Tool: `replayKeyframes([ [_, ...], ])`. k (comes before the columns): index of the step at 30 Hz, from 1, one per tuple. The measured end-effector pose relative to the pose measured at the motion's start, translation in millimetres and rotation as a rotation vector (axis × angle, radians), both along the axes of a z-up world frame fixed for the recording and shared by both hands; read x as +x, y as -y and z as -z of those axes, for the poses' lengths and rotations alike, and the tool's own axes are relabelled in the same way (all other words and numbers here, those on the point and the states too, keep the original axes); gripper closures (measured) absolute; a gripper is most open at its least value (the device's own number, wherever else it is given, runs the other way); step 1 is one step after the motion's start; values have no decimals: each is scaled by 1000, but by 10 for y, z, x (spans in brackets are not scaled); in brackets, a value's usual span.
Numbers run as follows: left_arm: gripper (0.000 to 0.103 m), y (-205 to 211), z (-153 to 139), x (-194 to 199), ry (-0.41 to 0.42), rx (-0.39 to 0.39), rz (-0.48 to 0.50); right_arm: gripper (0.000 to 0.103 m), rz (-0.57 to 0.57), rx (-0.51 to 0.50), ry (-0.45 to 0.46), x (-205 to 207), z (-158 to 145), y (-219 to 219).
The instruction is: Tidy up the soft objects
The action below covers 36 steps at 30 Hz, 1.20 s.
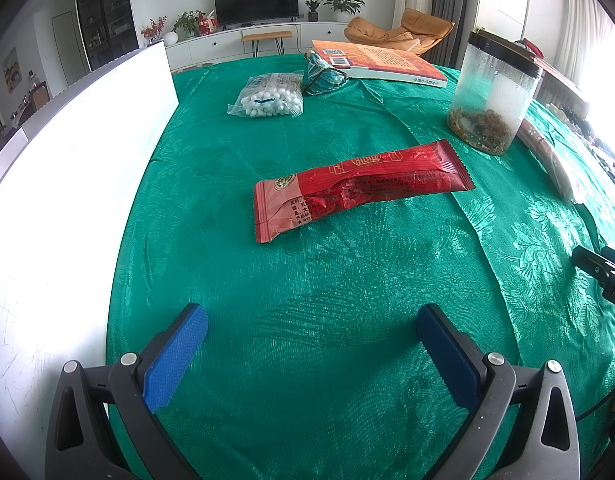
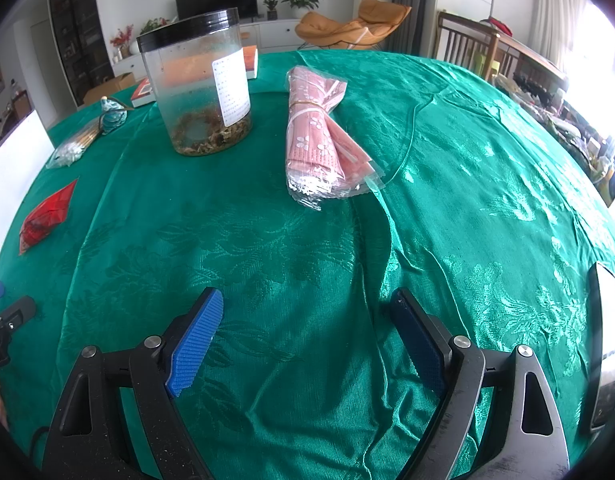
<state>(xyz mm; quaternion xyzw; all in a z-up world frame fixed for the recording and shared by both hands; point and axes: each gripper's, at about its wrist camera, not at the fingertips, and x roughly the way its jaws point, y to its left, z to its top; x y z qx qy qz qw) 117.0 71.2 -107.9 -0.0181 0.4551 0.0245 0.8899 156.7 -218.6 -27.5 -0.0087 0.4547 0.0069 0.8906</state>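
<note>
- My left gripper (image 1: 311, 320): jaws stand wide apart, blue pads facing each other over the green tablecloth (image 1: 347, 272), nothing between them.
- My right gripper (image 2: 305, 306): jaws likewise spread wide, empty, above a creased stretch of the same cloth.
- Red snack packet (image 1: 359, 188): lies flat on the cloth ahead of my left gripper, well apart from the pads, its long axis running from near left to far right; in the right wrist view it shows at the far left edge.
- Bag of white balls (image 1: 267, 98): clear plastic, farther back on the table, just beside a small teal pouch (image 1: 323, 76).
- Pink cloth bundle (image 2: 319, 128): wrapped in clear film, bound by a thin band, lying ahead of my right gripper and to the right of the jar.
- Clear jar (image 1: 493, 96): upright, black lid on, brownish material at its bottom, a white label on its side.
- Orange book (image 1: 379, 62): flat at the far edge, behind the pouch.
- White board (image 1: 67, 168): stands along the table's left side.
</note>
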Motion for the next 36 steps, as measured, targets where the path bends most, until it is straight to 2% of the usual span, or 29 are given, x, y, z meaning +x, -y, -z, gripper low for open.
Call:
replayKeyframes([
  [3,0,3,-1,10,-5,2,7,16,0,0,0,0,0,1],
  [5,0,12,-26,93,-71,8,36,16,0,0,0,0,-1,1],
  [7,0,39,-90,191,-119,52,44,16,0,0,0,0,0,0],
  [10,0,87,-253,353,-111,149,24,14,-3,3,-1,0,1,-4],
  [13,0,134,-244,739,-163,188,8,14,-6,3,-1,-2,9,-24],
  [15,1,131,-207,1017,-181,167,-7,13,-7,3,-2,-1,9,-29],
  [18,3,21,-294,1316,-165,79,-66,13,-8,5,-2,1,12,-37],
  [20,3,-85,-356,1393,-166,-9,-83,13,-8,5,-2,1,12,-37],
  [24,3,-136,-312,1365,-210,-77,-39,13,-8,4,-2,1,12,-40],
  [26,3,-90,-210,1311,-249,-79,-4,11,-14,2,-5,9,17,-52],
  [30,3,-11,-30,1210,-270,-41,-14,11,-16,3,-6,10,15,-48],
  [36,0,20,33,1109,-195,-11,-34,11,-16,3,-6,10,14,-47],
])
